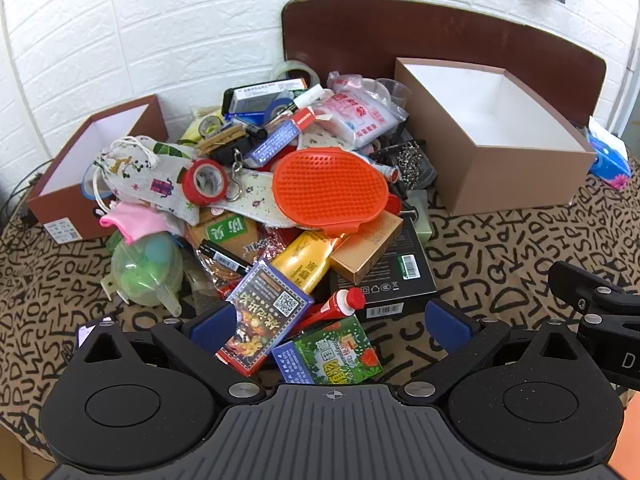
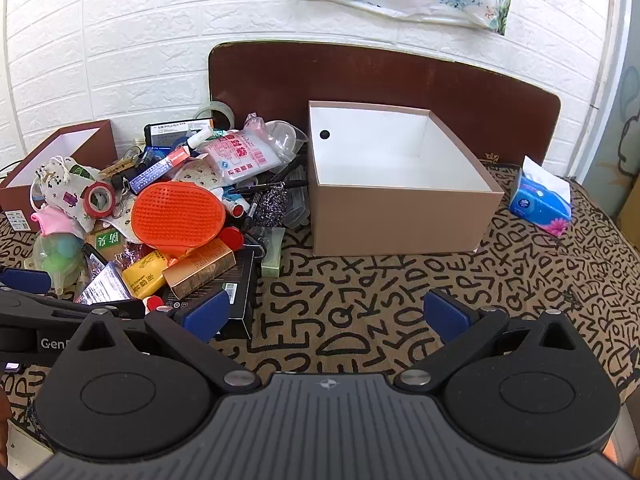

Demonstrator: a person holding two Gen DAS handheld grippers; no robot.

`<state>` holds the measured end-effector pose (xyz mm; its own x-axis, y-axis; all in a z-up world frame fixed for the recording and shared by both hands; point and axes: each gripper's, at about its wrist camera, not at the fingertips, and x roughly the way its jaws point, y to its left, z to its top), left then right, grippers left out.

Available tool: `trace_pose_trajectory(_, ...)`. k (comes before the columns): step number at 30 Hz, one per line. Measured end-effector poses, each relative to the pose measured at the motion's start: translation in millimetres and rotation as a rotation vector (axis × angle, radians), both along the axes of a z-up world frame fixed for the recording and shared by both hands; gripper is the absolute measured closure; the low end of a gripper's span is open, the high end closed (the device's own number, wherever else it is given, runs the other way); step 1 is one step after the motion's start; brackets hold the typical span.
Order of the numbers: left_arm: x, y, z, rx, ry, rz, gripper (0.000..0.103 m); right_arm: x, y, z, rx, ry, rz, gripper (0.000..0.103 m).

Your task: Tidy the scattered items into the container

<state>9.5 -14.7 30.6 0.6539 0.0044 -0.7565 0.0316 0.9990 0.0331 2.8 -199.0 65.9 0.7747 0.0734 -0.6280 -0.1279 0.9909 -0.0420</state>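
Note:
A pile of scattered items lies on the table, topped by an orange bristle brush (image 1: 330, 190) (image 2: 178, 214). It includes a red tape roll (image 1: 206, 181), a printed cloth pouch (image 1: 142, 168), a yellow bottle (image 1: 306, 264), a gold box (image 1: 366, 252) and a purple card box (image 1: 266, 310). A large empty brown box with white inside (image 1: 516, 180) (image 2: 400, 220) stands right of the pile. My left gripper (image 1: 330, 322) is open, low over the near items of the pile. My right gripper (image 2: 326, 314) is open and empty over the tablecloth in front of the big box.
A smaller brown box (image 1: 66, 200) (image 2: 24, 196) stands left of the pile. A blue tissue pack (image 2: 540, 200) lies right of the big box. A dark wooden board (image 2: 400, 76) leans on the white brick wall behind. The tablecloth (image 2: 360, 300) is letter-patterned.

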Motion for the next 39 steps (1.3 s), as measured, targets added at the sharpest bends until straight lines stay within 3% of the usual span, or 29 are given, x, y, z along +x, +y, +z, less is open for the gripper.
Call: trace_pose_trajectory(39,4.8,3.0,-6.0,-0.01,0.027,0.011,0.0,4.7,7.1,-2.4,-0.014,0.011,0.016,0.0)
